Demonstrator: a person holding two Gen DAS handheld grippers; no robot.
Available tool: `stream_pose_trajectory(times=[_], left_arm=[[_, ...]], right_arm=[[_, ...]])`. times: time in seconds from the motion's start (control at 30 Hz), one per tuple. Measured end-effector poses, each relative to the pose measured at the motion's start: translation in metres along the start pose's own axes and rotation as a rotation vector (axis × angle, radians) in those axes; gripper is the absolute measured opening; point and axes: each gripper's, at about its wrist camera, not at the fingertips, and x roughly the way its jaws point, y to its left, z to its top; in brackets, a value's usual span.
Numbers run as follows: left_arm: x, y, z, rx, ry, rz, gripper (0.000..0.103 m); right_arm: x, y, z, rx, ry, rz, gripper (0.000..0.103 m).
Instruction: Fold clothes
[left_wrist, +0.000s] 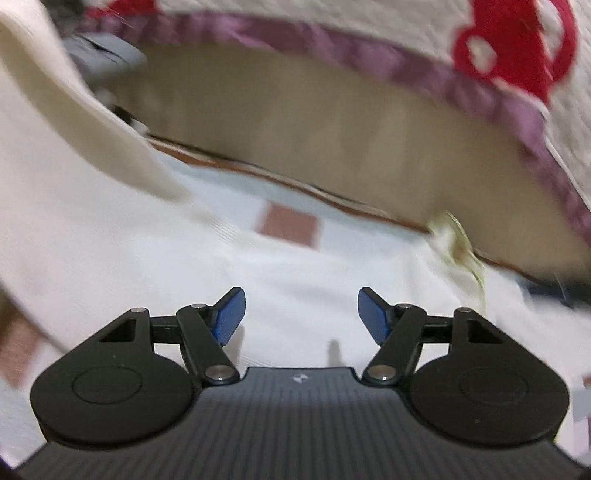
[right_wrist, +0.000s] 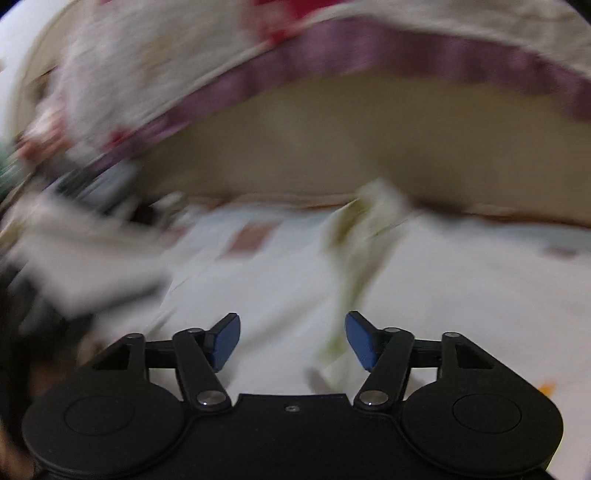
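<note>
A white garment (left_wrist: 122, 236) lies spread on the bed below my left gripper (left_wrist: 301, 314), with a cream sleeve or fold (left_wrist: 74, 122) rising at the left. The left gripper is open and empty, its blue pads apart above the cloth. In the right wrist view the same white cloth (right_wrist: 280, 273) lies ahead, blurred, with a pale green-tinged fold (right_wrist: 358, 240) running through it. My right gripper (right_wrist: 291, 341) is open and empty just above the cloth.
A beige headboard or bed side (left_wrist: 332, 140) stands behind, topped by a white quilt with purple trim and red print (left_wrist: 517, 55). The sheet has a brown square patch (left_wrist: 290, 225). Grey and dark items (right_wrist: 99, 184) lie at the left, blurred.
</note>
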Motion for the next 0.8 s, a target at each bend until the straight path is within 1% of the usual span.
stream_pose_trajectory(times=[0.03, 0.07, 0.1, 0.13, 0.2, 0.3, 0.4, 0.43, 0.47, 0.5, 0.6, 0.63, 0.7, 0.73, 0.77, 0.8], left_arm=[[0.005, -0.004, -0.003, 0.017, 0.004, -0.020, 0.067], [0.008, -0.007, -0.003, 0.031, -0.002, -0.024, 0.067], [0.012, -0.008, -0.002, 0.038, -0.013, -0.030, 0.067], [0.015, -0.010, -0.001, 0.043, -0.024, -0.034, 0.067], [0.022, -0.007, 0.001, 0.025, -0.046, -0.037, 0.067], [0.028, -0.006, -0.001, 0.004, -0.065, -0.030, 0.067], [0.029, -0.013, -0.006, 0.042, -0.073, -0.006, 0.067], [0.031, -0.016, -0.007, 0.054, -0.074, 0.005, 0.067], [0.032, -0.018, -0.007, 0.063, -0.075, 0.012, 0.067], [0.032, -0.021, -0.006, 0.066, -0.077, 0.005, 0.067], [0.030, -0.033, -0.004, 0.090, -0.093, -0.032, 0.067], [0.028, -0.039, -0.003, 0.108, -0.104, -0.041, 0.067], [0.023, -0.053, -0.001, 0.161, -0.138, -0.049, 0.068], [0.020, -0.061, -0.001, 0.193, -0.164, -0.015, 0.068], [0.020, -0.069, -0.003, 0.232, -0.187, 0.065, 0.068], [0.023, -0.076, -0.005, 0.275, -0.183, 0.146, 0.069]], right_arm=[[0.009, -0.009, 0.012, -0.007, -0.011, -0.042, 0.069], [0.017, -0.017, 0.025, -0.014, -0.021, -0.084, 0.069], [0.025, -0.027, 0.036, -0.030, -0.023, -0.115, 0.069], [0.034, -0.036, 0.044, -0.048, -0.013, -0.126, 0.069], [0.056, -0.045, 0.057, -0.070, 0.016, -0.118, 0.069], [0.091, -0.053, 0.070, -0.089, 0.064, -0.062, 0.070], [0.114, -0.053, 0.065, -0.164, 0.049, -0.107, 0.070], [0.116, -0.054, 0.061, -0.192, 0.034, -0.120, 0.057], [0.116, -0.055, 0.055, -0.214, 0.017, -0.125, 0.037], [0.108, -0.057, 0.048, -0.224, -0.008, -0.117, 0.006], [0.063, -0.063, 0.027, -0.218, -0.110, -0.059, 0.005], [0.046, -0.066, 0.018, -0.215, -0.130, -0.045, 0.005], [0.010, -0.072, -0.005, -0.204, -0.140, -0.030, 0.005], [-0.008, -0.075, -0.016, -0.199, -0.145, -0.023, 0.004], [-0.023, -0.079, -0.029, -0.187, -0.132, -0.018, 0.004], [-0.032, -0.086, -0.045, -0.159, -0.097, -0.019, 0.005]])
